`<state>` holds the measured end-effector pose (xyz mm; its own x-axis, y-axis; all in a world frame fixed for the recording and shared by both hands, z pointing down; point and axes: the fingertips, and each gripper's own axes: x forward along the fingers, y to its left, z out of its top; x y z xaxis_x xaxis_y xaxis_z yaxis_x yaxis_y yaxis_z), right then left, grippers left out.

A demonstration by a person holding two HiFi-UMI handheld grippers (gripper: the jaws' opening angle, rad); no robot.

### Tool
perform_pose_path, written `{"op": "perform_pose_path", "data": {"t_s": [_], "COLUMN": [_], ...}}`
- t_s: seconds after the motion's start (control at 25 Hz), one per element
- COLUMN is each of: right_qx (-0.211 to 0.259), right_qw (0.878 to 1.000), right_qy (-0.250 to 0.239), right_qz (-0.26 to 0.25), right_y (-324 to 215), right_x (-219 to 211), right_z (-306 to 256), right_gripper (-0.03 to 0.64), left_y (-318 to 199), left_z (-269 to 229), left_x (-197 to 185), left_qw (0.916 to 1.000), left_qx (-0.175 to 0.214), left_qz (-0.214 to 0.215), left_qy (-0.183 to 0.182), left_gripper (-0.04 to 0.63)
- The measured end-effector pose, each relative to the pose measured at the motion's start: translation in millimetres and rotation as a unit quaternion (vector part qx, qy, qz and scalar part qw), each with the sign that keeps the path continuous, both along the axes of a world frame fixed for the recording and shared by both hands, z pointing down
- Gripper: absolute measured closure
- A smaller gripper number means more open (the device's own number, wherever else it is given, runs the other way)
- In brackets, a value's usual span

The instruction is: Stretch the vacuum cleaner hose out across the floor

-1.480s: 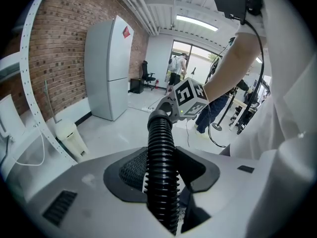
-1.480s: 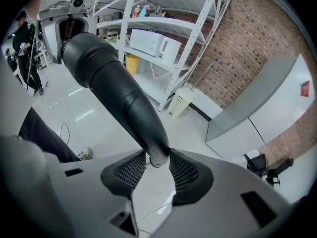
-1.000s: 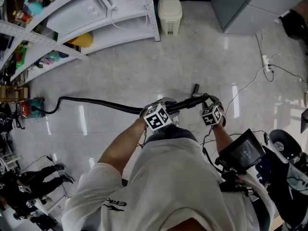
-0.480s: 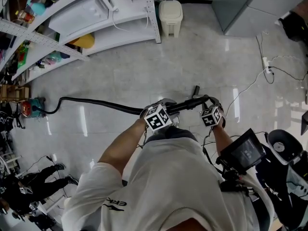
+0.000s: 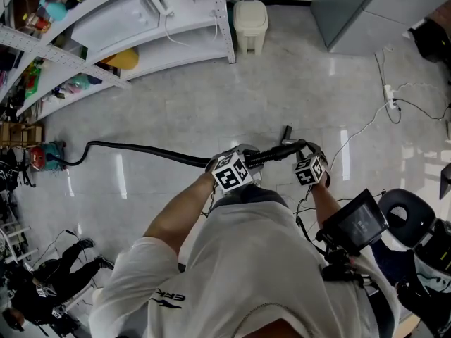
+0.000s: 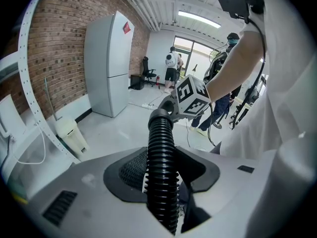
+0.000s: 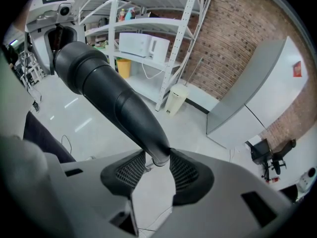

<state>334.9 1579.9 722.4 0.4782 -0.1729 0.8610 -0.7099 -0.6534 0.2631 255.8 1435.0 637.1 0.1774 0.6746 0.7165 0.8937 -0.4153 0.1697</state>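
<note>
One black ribbed plastic vacuum hose (image 5: 141, 148) runs over the pale glossy floor (image 5: 211, 97) from what looks like a small red vacuum body (image 5: 39, 157), far off, up to the person. Farther from that body, the left gripper (image 6: 161, 170) is clamped on the ribs; farthest, the right gripper (image 7: 157, 162) pinches the smooth rigid black end tube (image 7: 114, 98). Likely light, springy, bendy; the ribs give grip, the stiff tube pulls best.
</note>
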Motion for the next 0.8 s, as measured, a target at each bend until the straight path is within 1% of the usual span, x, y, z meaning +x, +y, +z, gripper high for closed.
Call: {"op": "perform_pose_path", "data": {"t_s": [0.8], "right_qx": [0.006], "right_qw": [1.0], "right_qy": [0.007], "right_qz": [-0.008], "right_y": [-0.4], "right_x": [1.1], "right_z": [-1.1], "right_gripper": [0.465], "left_y": [0.2], "left_z": [-0.6], "left_x": [0.2], "left_qw": [1.0], "left_qx": [0.008], "left_qz": [0.003], "left_qy": [0.005], "left_gripper": [0.419]}}
